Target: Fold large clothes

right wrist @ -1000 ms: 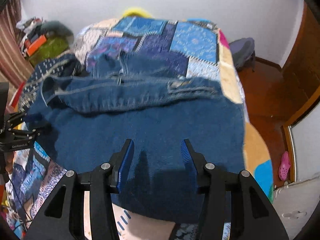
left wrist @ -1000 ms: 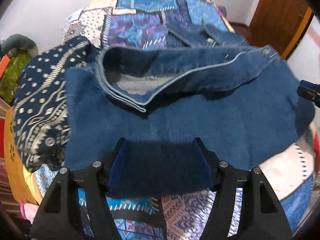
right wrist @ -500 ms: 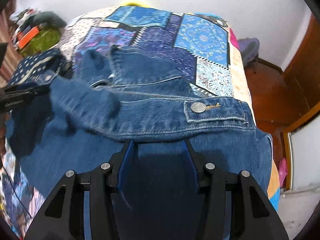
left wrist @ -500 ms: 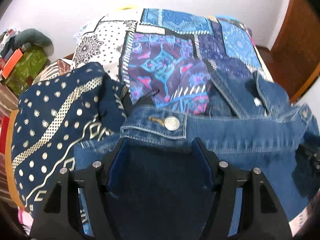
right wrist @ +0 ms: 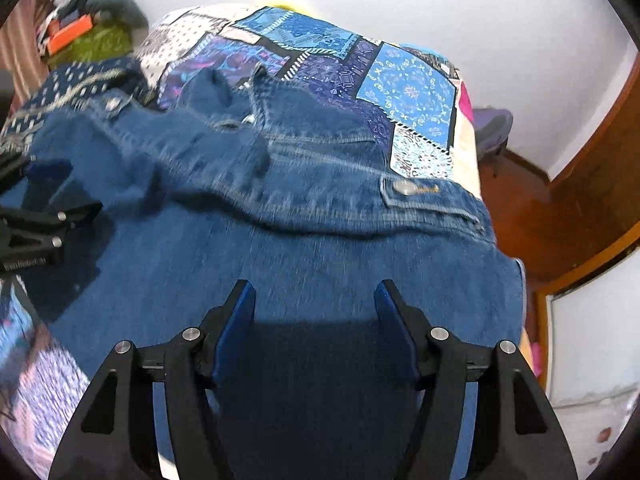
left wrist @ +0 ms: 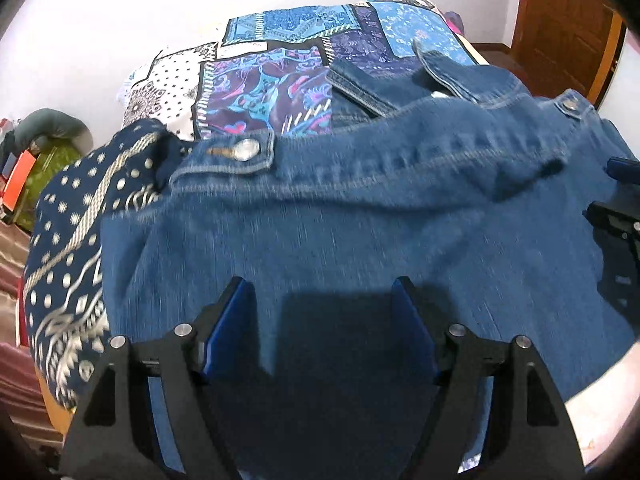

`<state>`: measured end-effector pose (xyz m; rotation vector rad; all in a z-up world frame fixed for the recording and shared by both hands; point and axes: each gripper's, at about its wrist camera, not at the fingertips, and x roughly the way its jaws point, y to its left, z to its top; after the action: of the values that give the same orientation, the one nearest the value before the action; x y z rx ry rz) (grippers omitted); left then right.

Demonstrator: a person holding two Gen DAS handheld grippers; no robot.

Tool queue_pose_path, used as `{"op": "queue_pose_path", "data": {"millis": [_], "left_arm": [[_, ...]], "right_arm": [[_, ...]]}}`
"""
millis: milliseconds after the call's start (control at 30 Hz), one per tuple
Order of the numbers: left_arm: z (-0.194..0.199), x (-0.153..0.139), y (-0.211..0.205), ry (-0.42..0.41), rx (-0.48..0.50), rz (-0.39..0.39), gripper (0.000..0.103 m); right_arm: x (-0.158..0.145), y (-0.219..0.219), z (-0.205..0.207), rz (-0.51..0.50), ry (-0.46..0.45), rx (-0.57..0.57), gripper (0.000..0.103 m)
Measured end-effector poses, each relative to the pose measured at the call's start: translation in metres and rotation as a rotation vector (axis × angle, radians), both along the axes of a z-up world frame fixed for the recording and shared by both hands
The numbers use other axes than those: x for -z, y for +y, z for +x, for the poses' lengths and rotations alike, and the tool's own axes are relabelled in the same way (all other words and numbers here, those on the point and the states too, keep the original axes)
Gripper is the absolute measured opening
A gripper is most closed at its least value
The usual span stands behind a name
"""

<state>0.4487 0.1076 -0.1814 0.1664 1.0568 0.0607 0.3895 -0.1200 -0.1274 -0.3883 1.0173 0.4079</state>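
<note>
A blue denim jacket (left wrist: 360, 232) lies folded across the patchwork bed, its buttoned hem band on top; it also fills the right wrist view (right wrist: 304, 248). My left gripper (left wrist: 324, 320) hangs open just above the jacket's near left part, nothing between the pads. My right gripper (right wrist: 314, 312) is open above the near right part, also empty. The right gripper's body shows at the left view's right edge (left wrist: 616, 232); the left gripper's body shows at the right view's left edge (right wrist: 36, 236).
The patchwork bedspread (left wrist: 280, 64) stretches to the white wall. A navy patterned cloth (left wrist: 72, 208) lies left of the jacket. Clutter with a green bundle (right wrist: 92, 40) sits beyond the bed's left side. A wooden door (left wrist: 568, 24) and brown floor (right wrist: 520, 208) are to the right.
Both grippers carried the jacket's near edge forward over the hem band, let the denim go, and have drawn back a little. The jacket now lies folded.
</note>
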Motion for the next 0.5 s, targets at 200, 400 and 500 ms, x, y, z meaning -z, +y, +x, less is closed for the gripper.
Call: {"op": "queue_pose_path", "data": {"millis": [200, 400, 500], "left_arm": [[-0.035, -0.003, 0.004, 0.019, -0.033, -0.036, 0.075], [-0.071, -0.01, 0.023, 0.017, -0.1, -0.094, 0.075], [-0.086, -0.016, 0.038, 0.005, -0.155, -0.126, 0.075]], "right_arm": [[-0.008, -0.021, -0.034, -0.01, -0.021, -0.009, 0.061], [-0.016, -0.05, -0.05, 0.028, 0.015, 0.078, 0.07], [-0.018, -0.065, -0.054, 0.045, 0.036, 0.126, 0.07]]}}
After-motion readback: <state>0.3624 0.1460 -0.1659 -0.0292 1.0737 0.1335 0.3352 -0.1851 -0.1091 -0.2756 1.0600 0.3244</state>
